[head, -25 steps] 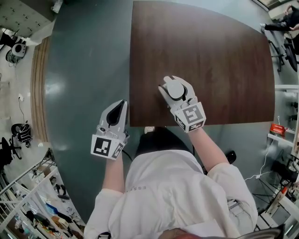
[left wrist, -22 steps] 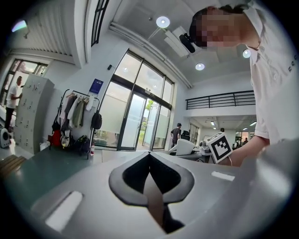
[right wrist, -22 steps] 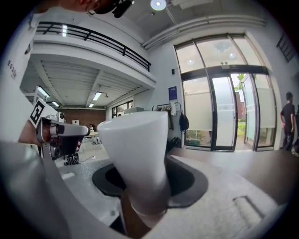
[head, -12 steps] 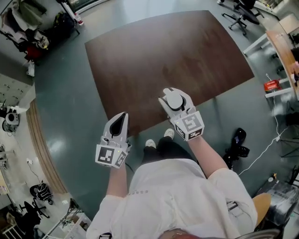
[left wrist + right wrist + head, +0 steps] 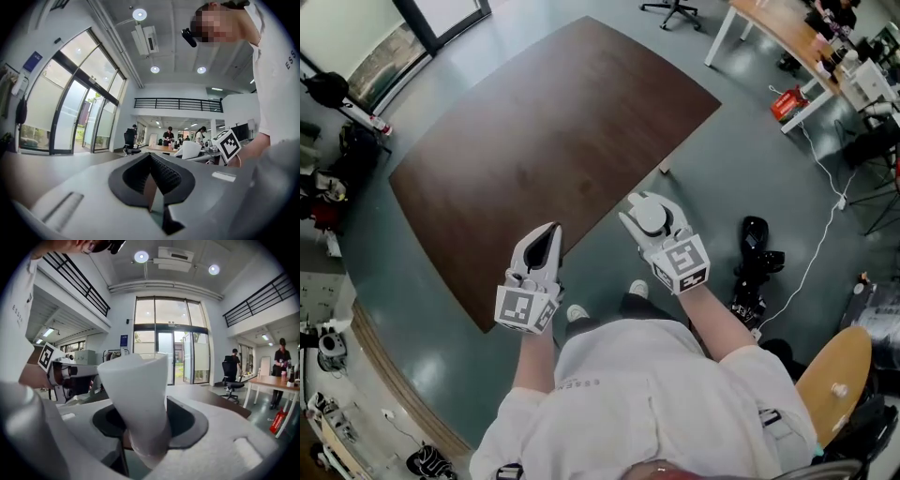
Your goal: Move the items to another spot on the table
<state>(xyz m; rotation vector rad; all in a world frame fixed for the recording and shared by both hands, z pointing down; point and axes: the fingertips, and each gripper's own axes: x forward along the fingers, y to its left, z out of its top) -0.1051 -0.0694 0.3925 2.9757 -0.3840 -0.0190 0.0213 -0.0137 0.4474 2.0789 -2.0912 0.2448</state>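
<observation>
Cup point(image 5: 137, 394), white, gripped between the right gripper point(image 5: 140, 425) fingers. Left gripper point(image 5: 152, 180) fingers pressed together, empty. Table point(image 5: 534, 159) lies beyond both fingertips. Shirt point(image 5: 281, 93) lettering reads "ESS".

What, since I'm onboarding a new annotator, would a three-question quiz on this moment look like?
1. Multiple choice: the right gripper is shut on
A. a white cup
B. a spoon
C. nothing
2. True or false: the left gripper has its jaws wide apart.
3. Short answer: in the head view, how many items lie on the brown table?

Key: 1 A; 2 false, the jaws are together with nothing between them; 3 none visible.
</observation>
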